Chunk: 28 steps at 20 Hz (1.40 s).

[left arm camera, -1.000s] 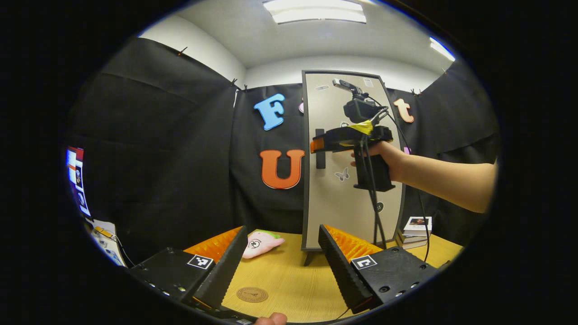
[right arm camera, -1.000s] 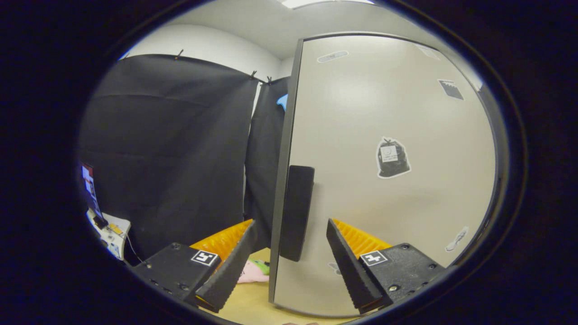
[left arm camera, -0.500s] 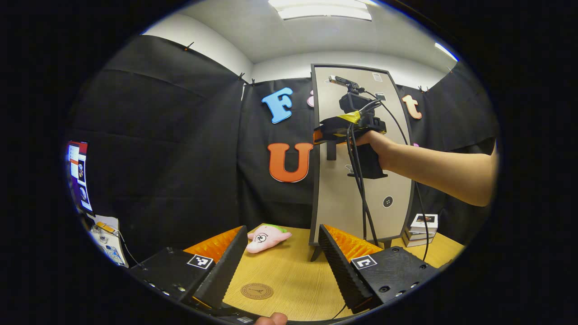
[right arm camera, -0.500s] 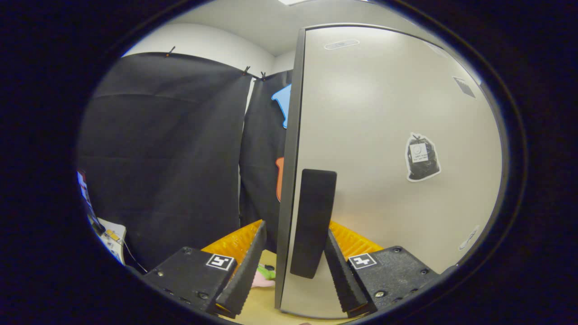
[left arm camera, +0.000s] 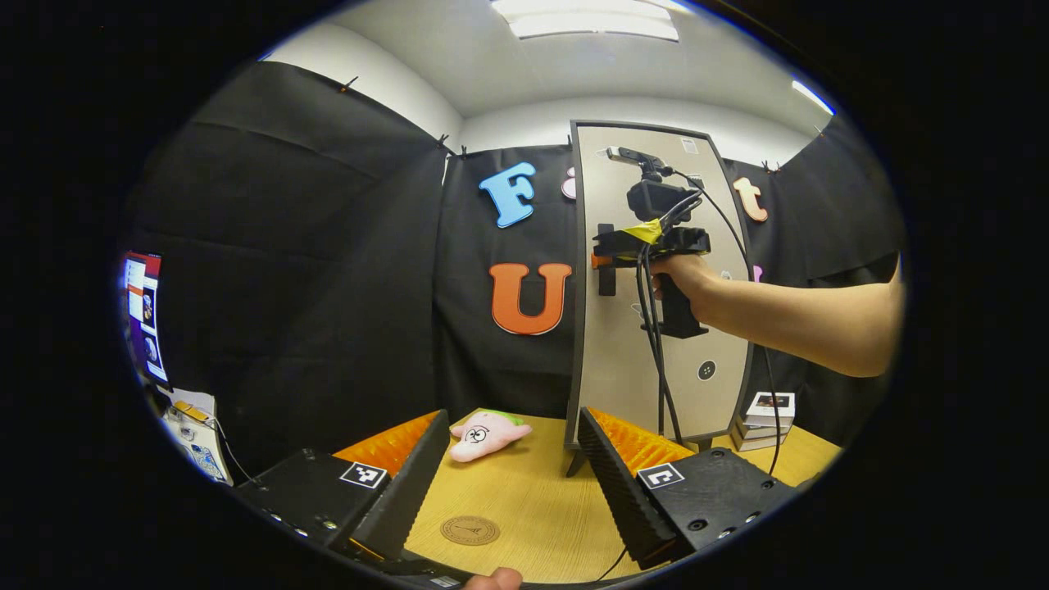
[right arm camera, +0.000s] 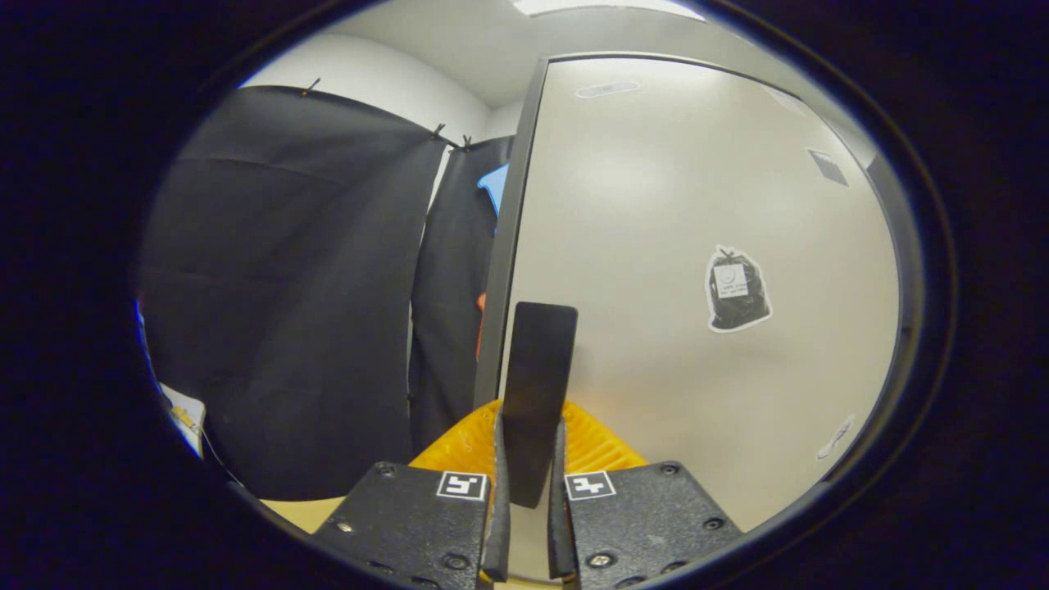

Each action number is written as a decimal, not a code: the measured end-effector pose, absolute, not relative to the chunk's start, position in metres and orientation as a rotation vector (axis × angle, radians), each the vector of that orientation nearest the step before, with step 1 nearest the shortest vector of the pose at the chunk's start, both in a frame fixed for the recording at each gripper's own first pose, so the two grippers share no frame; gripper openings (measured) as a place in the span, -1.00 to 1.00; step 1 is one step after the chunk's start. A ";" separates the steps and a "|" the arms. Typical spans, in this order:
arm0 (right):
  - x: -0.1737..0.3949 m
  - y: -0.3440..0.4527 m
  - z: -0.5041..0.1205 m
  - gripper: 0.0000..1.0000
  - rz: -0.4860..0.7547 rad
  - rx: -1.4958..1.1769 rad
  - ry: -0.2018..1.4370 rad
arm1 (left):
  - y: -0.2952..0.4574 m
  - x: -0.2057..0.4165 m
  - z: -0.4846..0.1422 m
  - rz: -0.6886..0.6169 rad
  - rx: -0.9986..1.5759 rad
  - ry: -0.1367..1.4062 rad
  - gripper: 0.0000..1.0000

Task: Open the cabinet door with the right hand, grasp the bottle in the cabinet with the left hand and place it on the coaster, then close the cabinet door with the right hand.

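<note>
A tall cabinet stands at the back of the wooden table, and its pale door (left arm camera: 656,328) (right arm camera: 697,246) is closed, hiding the inside. The door's dark vertical handle (left arm camera: 606,260) (right arm camera: 537,385) sits near the left edge. My right gripper (right arm camera: 529,422) is shut on that handle, one finger pressing each side. In the left gripper view a hand holds the right gripper (left arm camera: 604,260) at the handle. The round brown coaster (left arm camera: 470,530) lies flat on the table. My left gripper (left arm camera: 513,416) hovers open above it, holding nothing.
A pink plush toy (left arm camera: 483,432) lies on the table (left arm camera: 533,483) left of the cabinet. A small stack of books (left arm camera: 762,418) sits to the cabinet's right. Cables (left arm camera: 660,360) hang from the right gripper in front of the door. A screen (left arm camera: 141,315) stands at far left.
My right gripper's fingers, open on either side of the handle a second ago, have come together onto it. The left gripper has hardly moved.
</note>
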State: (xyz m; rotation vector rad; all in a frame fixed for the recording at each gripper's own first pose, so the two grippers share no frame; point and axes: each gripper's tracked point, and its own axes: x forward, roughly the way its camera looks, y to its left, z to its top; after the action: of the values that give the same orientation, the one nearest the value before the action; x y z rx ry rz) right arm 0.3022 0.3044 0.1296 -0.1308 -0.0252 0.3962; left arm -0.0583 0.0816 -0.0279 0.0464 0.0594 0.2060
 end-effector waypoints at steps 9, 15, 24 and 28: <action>0.294 0.303 0.127 -0.59 0.434 -0.118 -0.010 | 0.093 -0.070 -0.030 0.200 0.044 0.080 0.89; 0.261 0.300 0.128 -0.59 0.511 -0.116 -0.013 | 0.103 -0.062 -0.032 0.199 0.042 0.076 0.90; 0.228 0.276 0.127 -0.59 0.580 -0.094 -0.023 | 0.094 -0.071 -0.032 0.199 0.039 0.074 0.90; 0.208 0.258 0.130 -0.59 0.580 -0.093 -0.025 | 0.079 -0.067 -0.037 0.165 0.031 0.079 0.90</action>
State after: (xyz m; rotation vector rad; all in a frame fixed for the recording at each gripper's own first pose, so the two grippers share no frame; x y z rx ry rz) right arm 0.2078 0.2585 0.1296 -0.0932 -0.0245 0.5796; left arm -0.0666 0.0792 -0.0366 0.0310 0.0793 0.1654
